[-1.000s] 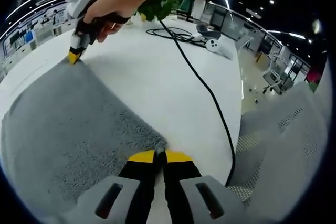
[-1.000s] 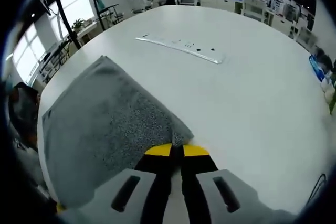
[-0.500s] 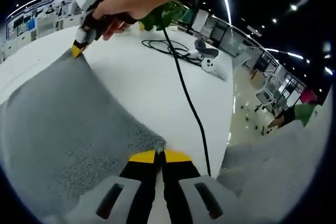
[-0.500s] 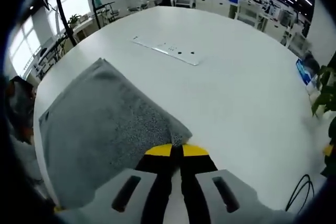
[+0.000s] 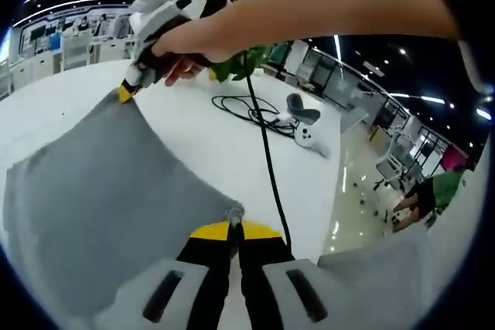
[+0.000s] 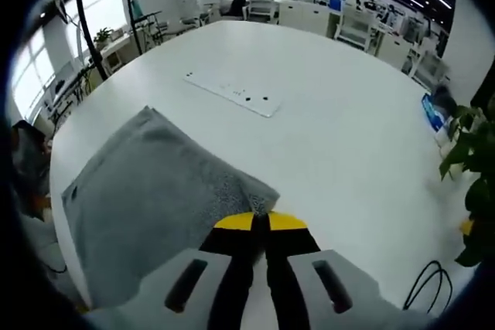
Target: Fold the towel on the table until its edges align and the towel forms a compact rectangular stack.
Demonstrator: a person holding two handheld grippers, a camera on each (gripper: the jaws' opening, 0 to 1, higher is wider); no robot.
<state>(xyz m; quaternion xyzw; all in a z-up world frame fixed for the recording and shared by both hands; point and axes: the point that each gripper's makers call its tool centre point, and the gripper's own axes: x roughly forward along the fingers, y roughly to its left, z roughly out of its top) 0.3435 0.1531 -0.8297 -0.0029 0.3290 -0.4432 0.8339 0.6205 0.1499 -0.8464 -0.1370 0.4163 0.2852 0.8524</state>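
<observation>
Left gripper view: left gripper (image 5: 234, 226) has jaws pinched together on one corner of the grey towel (image 5: 100, 191). The cloth bunches right at the yellow tips, so it's a firm corner grab. The towel spreads away to the left over the white table (image 5: 201, 144). At the far corner along the same edge, the right gripper (image 5: 126, 92) is held in a person's hand (image 5: 182, 44), its yellow tip on the cloth. Two corners of one edge held this way = prob. so the whole edge can go over in one sweep w/o sagging in the middle. A black cable (image 5: 267, 152) runs across the table just beside the towel's edge, w/ a white controller (image 5: 309, 130) and a green plant (image 5: 240, 63) further back. The cable is near enough that it could snag during a fold.

Right gripper view: the right gripper (image 6: 259, 220) is likewise clenched on a towel corner, w/ cloth puckered at the tips. The towel (image 6: 147, 199) lies flat on the table (image 6: 348, 137) toward the left, its far edge near the table's rim. A flat white strip (image 6: 229, 93) w/ dark dots lies well apart, beyond the towel. A potted plant (image 6: 472, 160) stands at the right.

Judgement: this is the start of a fold, nothing stacked yet. The towel still looks like a single layer, though I can't tell for sure.
</observation>
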